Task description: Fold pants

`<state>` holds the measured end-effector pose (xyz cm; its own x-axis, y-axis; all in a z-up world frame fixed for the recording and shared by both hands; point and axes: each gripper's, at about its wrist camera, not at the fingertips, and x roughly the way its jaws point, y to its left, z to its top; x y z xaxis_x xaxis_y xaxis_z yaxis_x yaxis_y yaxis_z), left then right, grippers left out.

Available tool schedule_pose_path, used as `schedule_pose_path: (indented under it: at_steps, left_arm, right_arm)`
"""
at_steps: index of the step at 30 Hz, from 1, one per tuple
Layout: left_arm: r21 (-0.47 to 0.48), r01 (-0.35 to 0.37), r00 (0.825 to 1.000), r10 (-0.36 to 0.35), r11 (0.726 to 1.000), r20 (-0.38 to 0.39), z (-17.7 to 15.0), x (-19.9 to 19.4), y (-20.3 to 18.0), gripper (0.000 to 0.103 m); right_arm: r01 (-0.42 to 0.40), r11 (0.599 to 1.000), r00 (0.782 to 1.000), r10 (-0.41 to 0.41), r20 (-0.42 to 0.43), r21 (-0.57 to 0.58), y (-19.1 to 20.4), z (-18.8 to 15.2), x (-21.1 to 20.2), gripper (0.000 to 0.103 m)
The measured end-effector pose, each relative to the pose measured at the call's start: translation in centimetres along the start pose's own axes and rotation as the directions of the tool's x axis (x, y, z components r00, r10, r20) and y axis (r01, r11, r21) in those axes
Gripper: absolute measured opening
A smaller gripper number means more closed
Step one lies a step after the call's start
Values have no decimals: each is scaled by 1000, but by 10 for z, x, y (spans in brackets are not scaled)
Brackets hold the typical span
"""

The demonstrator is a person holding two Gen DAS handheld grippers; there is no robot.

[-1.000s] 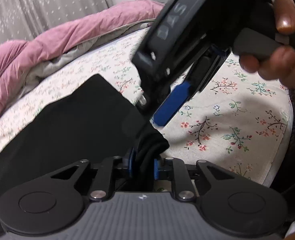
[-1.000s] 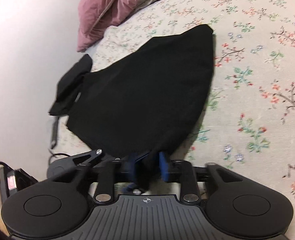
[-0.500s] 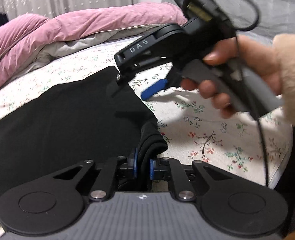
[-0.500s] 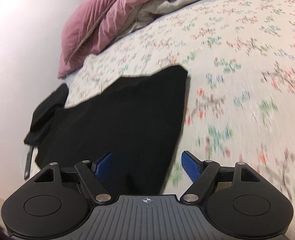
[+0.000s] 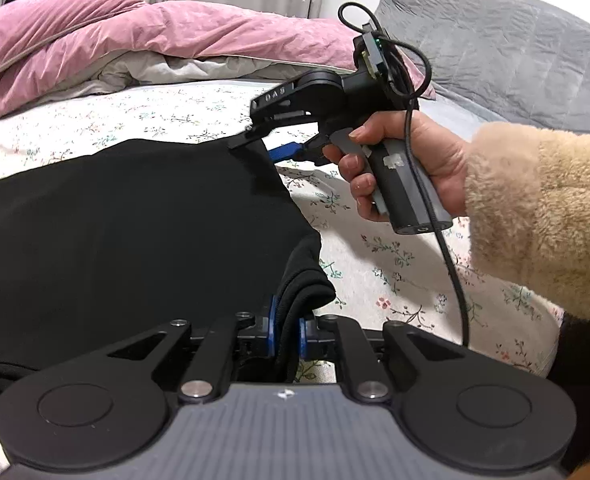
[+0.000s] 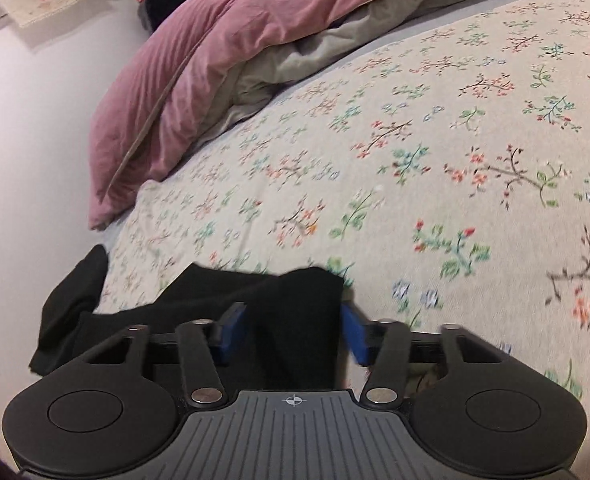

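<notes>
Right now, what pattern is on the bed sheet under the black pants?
Small floral sprigs on a cream bed sheet; clearest in the right wrist view.

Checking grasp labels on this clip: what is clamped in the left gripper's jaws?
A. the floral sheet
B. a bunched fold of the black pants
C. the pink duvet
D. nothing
B: in the left wrist view the left gripper has its blue pads pressed on a bunched fold of the black pants.

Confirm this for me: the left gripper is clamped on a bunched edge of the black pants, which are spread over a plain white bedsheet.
One detail is wrong. The bedsheet is not plain white: it carries a floral print, as the left wrist view shows. The rest holds: the left gripper is clamped on a bunched edge of the black pants.
</notes>
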<state>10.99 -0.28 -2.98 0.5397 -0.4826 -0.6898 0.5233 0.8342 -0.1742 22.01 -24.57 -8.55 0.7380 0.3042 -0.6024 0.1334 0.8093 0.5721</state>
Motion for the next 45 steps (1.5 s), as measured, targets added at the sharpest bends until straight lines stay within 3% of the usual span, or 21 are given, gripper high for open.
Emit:
schedule_pose_path:
  at_steps: [6,9,23,26,32,45]
  left_arm:
    - [-74,14,999,-10,997,52,6,-18,13,34]
    - [-136,15,997,-4,991,80,10,-31,23,34]
    - [-402,11,973,83,915,216,14,-102,89,33]
    - [-470,15,968,106,883,228,11,-114,109,33]
    - [-617,21,962,152,787,227,0,-130,160,33]
    - [-790,-7,939,276,613,206,-39,-167,242,33]
  right_arm:
    - [38,998,999,-39,-5,-51,12,9,1,18]
    - [34,998,999,-34,-5,-57,24,15,-5,14]
    - [-57,998,998,57,-3,-28,114,50,17,12]
    - [-83,996,996,83,-11,-30,137,53,33,12]
    - [-120,990,992,116,-50,-80,192,45,76,12]
    - [-167,976,977,145,-155,-138,289,5,174,12]
